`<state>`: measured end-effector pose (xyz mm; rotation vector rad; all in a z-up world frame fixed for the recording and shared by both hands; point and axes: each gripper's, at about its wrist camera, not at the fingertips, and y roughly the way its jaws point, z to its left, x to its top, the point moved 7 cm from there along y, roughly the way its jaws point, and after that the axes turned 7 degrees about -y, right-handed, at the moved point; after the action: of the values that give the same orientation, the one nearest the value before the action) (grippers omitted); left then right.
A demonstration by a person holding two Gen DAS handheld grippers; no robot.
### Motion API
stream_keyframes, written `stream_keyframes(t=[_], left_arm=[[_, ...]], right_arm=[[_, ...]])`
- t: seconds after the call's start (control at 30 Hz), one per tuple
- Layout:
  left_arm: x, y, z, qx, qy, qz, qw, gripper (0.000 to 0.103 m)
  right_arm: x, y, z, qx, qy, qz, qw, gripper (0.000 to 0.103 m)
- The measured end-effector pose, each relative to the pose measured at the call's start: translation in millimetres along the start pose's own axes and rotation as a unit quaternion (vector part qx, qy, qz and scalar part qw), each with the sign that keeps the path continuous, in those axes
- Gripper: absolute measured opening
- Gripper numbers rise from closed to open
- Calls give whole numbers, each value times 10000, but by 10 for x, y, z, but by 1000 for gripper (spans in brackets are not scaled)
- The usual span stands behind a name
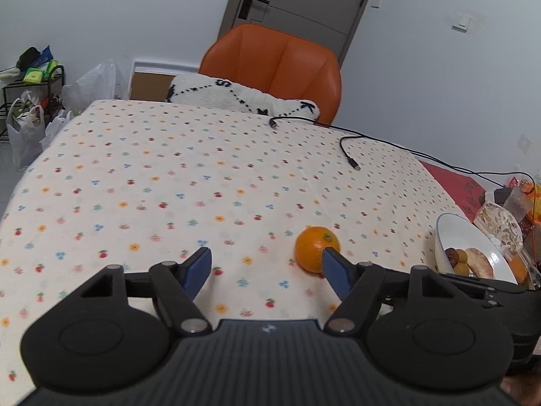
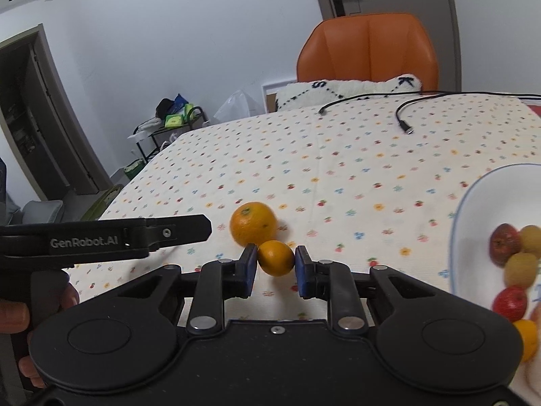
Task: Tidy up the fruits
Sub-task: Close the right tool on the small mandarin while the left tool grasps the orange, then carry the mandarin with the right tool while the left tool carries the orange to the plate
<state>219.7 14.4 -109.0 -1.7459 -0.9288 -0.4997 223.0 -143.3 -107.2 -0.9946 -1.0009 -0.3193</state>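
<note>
Right gripper (image 2: 275,264) has its blue pads clamped on a small round orange fruit (image 2: 275,257), just in front of the bigger orange (image 2: 253,224) on the flowery tablecloth (image 2: 338,155). Left gripper (image 1: 267,267) spread wide, holding nothing, just left of that bigger orange; white fruit bowl (image 2: 473,196) off to its right.

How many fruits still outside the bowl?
2. Small orange gripped in right tongs; bigger orange on the tablecloth just behind it, ahead of the open left tongs. Others may be out of frame.

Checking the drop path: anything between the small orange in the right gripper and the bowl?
Nothing visible. The right gripper is shut on the small orange, and only bare tablecloth lies between it and the bowl to its right. The larger orange sits behind it, off that path. The cables lie at the far edge.
</note>
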Motion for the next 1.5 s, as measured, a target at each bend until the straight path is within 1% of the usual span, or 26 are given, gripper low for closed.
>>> stream_keyframes(t=[0.13, 0.3, 0.37, 0.47, 0.57, 0.6, 0.63, 0.73, 0.9, 1.2, 1.5], left_arm=[[-7, 71, -104, -91, 69, 31, 9999, 66], [-39, 205, -215, -208, 88, 98, 9997, 65], [-55, 266, -270, -267, 117, 125, 9995, 63], [-84, 347, -343, -324, 154, 171, 9992, 56], [-94, 411, -368, -318, 82, 182, 9993, 45], [-92, 426, -363, -269, 56, 164, 9995, 39], [-86, 437, -355, -230, 21, 153, 9996, 36], [-68, 425, -348, -234, -95, 119, 9996, 35], [-39, 359, -451, -318, -56, 22, 9995, 35], [-82, 324, -769, -553, 113, 42, 9984, 35], [-158, 319, -1086, -756, 278, 95, 9967, 35]], right_arm=[[27, -76, -84, -123, -2, -70, 9999, 22], [62, -205, -210, -284, 26, -169, 9995, 22], [78, -266, -282, -366, 55, -211, 9991, 22], [96, -376, -383, -470, 134, -266, 9985, 22], [117, -489, -462, -560, 155, -338, 9977, 22], [119, -518, -480, -592, 160, -356, 9975, 22], [117, -545, -503, -627, 170, -370, 9972, 22], [98, -613, -585, -727, 222, -388, 9964, 22], [54, -701, -723, -901, 329, -382, 9947, 22], [-32, -910, -946, -1196, 465, -422, 9908, 22], [-157, -1061, -1161, -1474, 642, -376, 9863, 22]])
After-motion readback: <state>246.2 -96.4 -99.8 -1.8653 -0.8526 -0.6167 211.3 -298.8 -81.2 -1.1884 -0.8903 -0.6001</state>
